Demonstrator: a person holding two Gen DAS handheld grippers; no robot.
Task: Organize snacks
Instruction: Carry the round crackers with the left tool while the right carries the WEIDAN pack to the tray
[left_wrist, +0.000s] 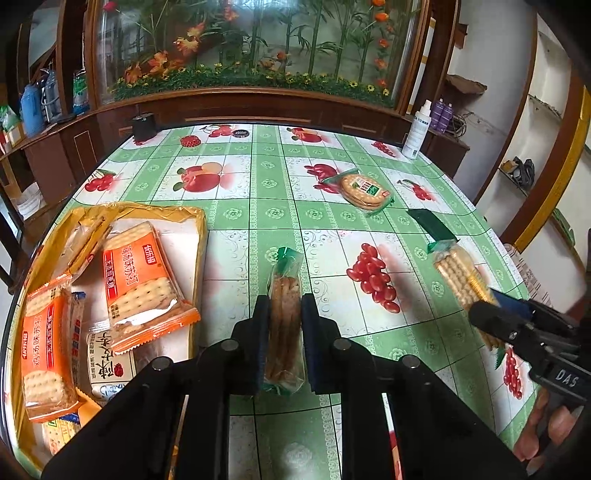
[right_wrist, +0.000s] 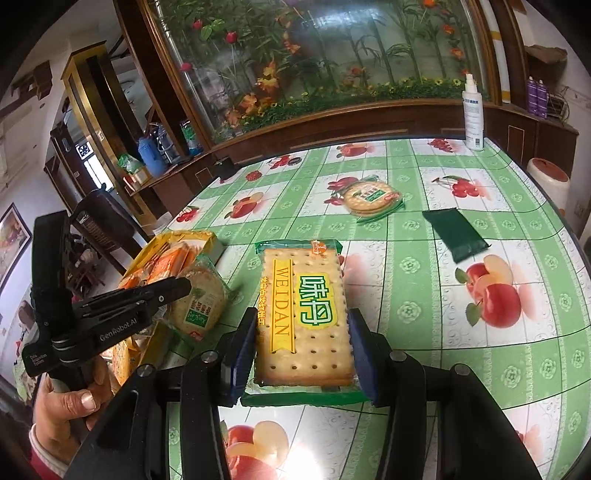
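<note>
While both grippers carry a pack apiece, we log stock as follows.

Item 1: left gripper (left_wrist: 284, 314), jaws pinching a round-biscuit pack (left_wrist: 285, 317) edge-on, held above the counter (left_wrist: 258, 206) just right of the yellow tray (left_wrist: 201, 236).

Item 2: right gripper (right_wrist: 301, 332), jaws pressed on both long sides of the WEIDAN cracker pack (right_wrist: 306, 317), label up, held clear of the counter.

Item 3: yellow tray, near left. Already holds several orange cracker packs (left_wrist: 144, 280) plus a white-wrapped pack (left_wrist: 110, 373); room left in its far right part.

Item 4: still loose on the counter, far right: one round cracker pack (left_wrist: 364, 190) and one dark green pack (left_wrist: 428, 221), apart from each other.

Progress, our est.: past halfway. Tray part-filled, two packs in hand awaiting drop-off, two more to fetch.

View notes: left wrist cam shows tray contents from above and pack 1 only as a thin edge; its face can't be read there. Right wrist cam shows that pack's round face and green label, plus the WEIDAN print, but sees the tray only obliquely, mostly hidden behind the left gripper. A white spray bottle (right_wrist: 473, 110) stands at the far counter edge, not a snack.
</note>
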